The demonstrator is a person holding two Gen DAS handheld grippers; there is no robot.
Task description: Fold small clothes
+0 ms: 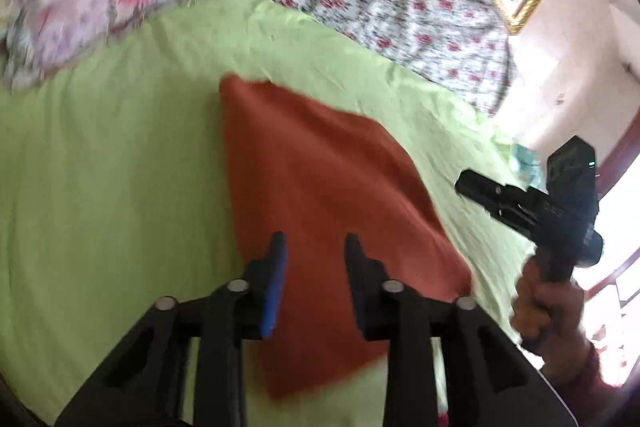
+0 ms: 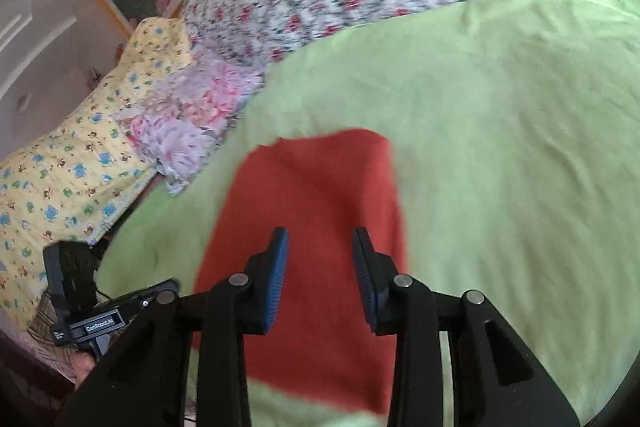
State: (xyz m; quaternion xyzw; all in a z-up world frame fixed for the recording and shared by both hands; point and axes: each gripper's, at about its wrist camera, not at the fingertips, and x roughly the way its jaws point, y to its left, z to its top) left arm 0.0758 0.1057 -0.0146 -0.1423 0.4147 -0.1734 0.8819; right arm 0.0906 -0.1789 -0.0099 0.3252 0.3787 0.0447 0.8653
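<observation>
Left tongs (image 1: 314,241), right tongs (image 2: 320,237) both parted, empty — above flat rust-red cloth (image 1: 320,187) on wrinkled lime sheet (image 1: 120,167).

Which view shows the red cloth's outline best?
Left wrist: the red cloth shows most of its edges on the green sheet. In the right wrist view, the right gripper covers its near end.

Matt rust-red cloth (image 1: 320,195) lies on a soft, wrinkled, matt green cotton-like sheet (image 1: 120,167).
</observation>
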